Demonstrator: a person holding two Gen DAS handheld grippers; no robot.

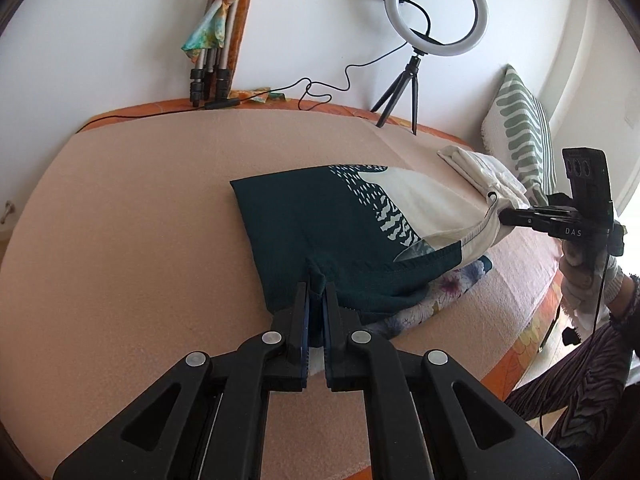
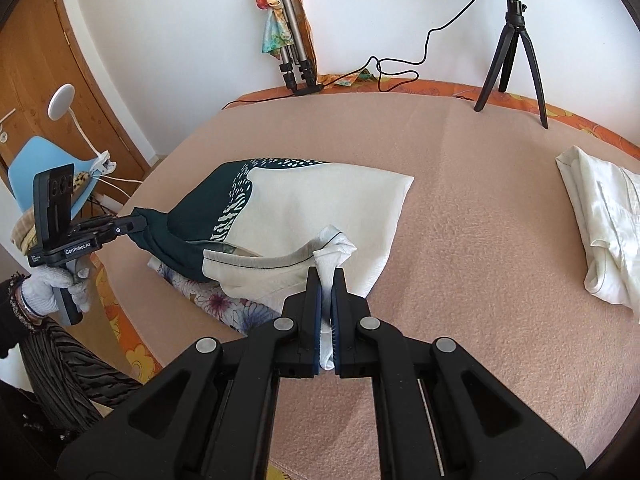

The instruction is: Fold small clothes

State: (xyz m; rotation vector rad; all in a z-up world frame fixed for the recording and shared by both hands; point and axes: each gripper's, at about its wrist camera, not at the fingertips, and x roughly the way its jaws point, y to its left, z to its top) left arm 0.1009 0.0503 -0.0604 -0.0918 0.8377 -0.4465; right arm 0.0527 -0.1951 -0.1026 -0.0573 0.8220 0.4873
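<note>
The garment (image 1: 320, 224), teal on one side and white on the other, lies on the pink blanket (image 1: 140, 220), partly over a floral cloth (image 1: 448, 292). Left gripper (image 1: 317, 300) is pinched on the teal hem corner, right gripper (image 2: 326, 292) on the white one, both nearly closed on fabric. Looks thin, light and floppy, maybe a bit slick, so I'd hold it at the corners and keep that edge taut or it'll sag.

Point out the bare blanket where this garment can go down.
Free: pink blanket between the teal-and-white garment and the folded white cloth; also left of the garment. Crowded: near edge, floral fabric underneath.
</note>
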